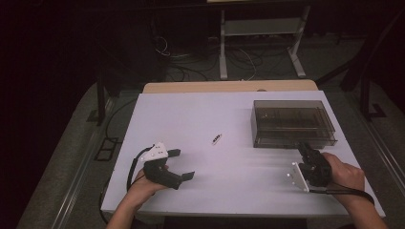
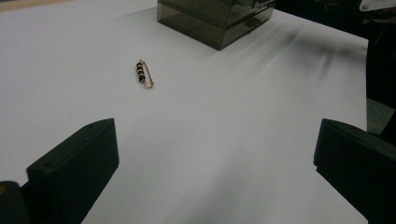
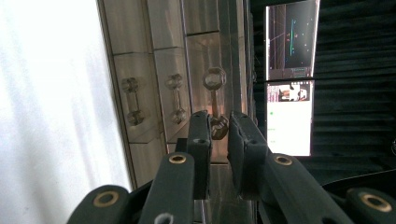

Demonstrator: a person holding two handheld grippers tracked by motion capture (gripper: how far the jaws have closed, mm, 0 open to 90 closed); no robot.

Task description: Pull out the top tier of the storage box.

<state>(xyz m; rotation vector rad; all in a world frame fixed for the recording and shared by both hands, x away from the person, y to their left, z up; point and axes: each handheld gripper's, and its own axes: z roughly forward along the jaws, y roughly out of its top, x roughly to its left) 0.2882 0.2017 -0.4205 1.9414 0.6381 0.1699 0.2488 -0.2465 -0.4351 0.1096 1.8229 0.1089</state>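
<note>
The right gripper (image 3: 219, 128) pinches the top drawer handle (image 3: 214, 100) of the drawer box (image 1: 291, 124) at far right; next comes a straight pull. The left gripper (image 1: 184, 164) rests, jaws spread, near the beaded pin (image 2: 144, 73).

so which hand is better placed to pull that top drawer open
Right. The right gripper is already at the box, its fingers closed around the top drawer's handle. The left gripper sits open across the table, facing the pin.
</note>
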